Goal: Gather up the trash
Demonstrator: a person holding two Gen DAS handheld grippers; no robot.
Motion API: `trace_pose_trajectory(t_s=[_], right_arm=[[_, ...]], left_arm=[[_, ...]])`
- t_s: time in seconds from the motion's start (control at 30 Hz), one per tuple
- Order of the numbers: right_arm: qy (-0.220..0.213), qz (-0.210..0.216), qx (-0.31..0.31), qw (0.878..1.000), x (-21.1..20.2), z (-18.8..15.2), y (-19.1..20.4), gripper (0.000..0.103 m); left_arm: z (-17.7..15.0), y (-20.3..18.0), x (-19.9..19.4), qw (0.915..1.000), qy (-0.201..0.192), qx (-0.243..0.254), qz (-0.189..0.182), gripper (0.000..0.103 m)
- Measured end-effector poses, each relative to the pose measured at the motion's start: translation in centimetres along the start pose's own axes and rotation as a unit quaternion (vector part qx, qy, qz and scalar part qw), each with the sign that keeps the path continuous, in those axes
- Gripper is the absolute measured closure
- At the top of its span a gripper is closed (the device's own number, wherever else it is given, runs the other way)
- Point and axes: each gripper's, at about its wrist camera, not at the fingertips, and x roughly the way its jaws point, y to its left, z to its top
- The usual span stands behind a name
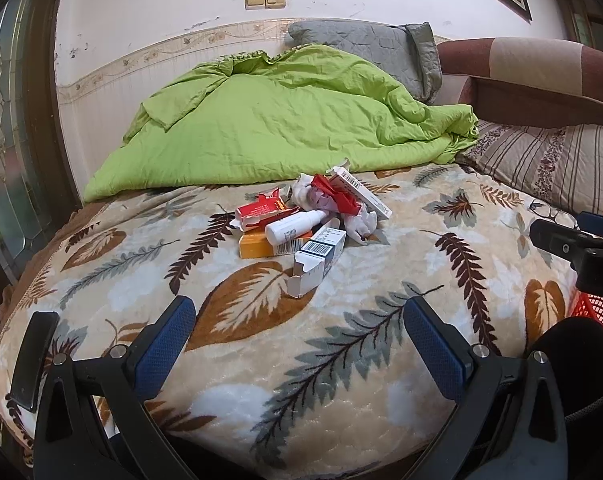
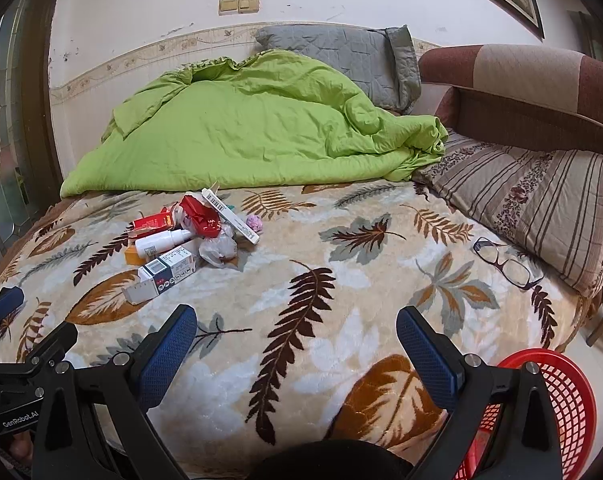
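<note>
- Two grippers hang over the near edge of the bed, both empty. The left gripper [image 1: 299,320] has its jaws spread wide, nothing between them; the right gripper [image 2: 297,330] stands the same, wide and unloaded.
- Beside the near right corner of the bed, off the leaf-patterned blanket [image 2: 341,280], stands a red mesh basket [image 2: 561,396], judged to be the receptacle.
- Toward the middle of the bed, left of centre, lies the trash pile [image 1: 309,224]: an open white-and-blue carton [image 1: 319,258] nearest, an orange box [image 1: 261,246] behind it, a white bottle [image 1: 295,226] lying across that, a red packet [image 1: 261,210], crumpled tissue [image 1: 361,226] and a long white box [image 1: 365,192].
- Near the right edge, well apart from the pile, lie spectacles [image 2: 505,264]; judged not trash.
- Along the far edge sits a green quilt [image 1: 281,120].
- Step in hand: approach, no item yet taken.
- Next move calls for reaching forward to the open carton, closing across its narrow sides, then carrying it to the basket.
</note>
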Motion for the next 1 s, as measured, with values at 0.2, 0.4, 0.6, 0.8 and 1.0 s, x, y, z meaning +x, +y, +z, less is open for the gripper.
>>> trace_pose_trajectory(t_s=[0.2, 0.4, 0.6, 0.8, 1.0], right_arm=[[0.001, 0.001, 0.0, 1.0, 0.0, 0.0, -0.1, 0.002], [0.002, 0.001, 0.0, 1.0, 0.1, 0.0, 0.0, 0.002], [0.007, 0.016, 0.0, 1.0, 0.3, -0.4, -0.2, 0.002], [0.018, 0.026, 0.013, 0.999, 0.7, -0.3, -0.5, 0.002], [0.032, 0.037, 0.031, 0.998, 1.1, -0.2, -1.3, 0.002]], left_arm=[[0.0, 0.0, 0.0, 1.0, 0.001, 0.0, 0.0, 0.0], [0.0, 0.0, 0.1, 1.0, 0.004, 0.001, -0.003, 0.0], [0.6, 0.2, 2.1, 0.9988, 0.036, -0.004, -0.034, 0.0], [3.2, 1.4, 7.3, 0.994, 0.089, -0.025, -0.059, 0.009], [5.1, 1.4, 14.2, 0.9836, 0.153, -0.05, -0.081, 0.028]])
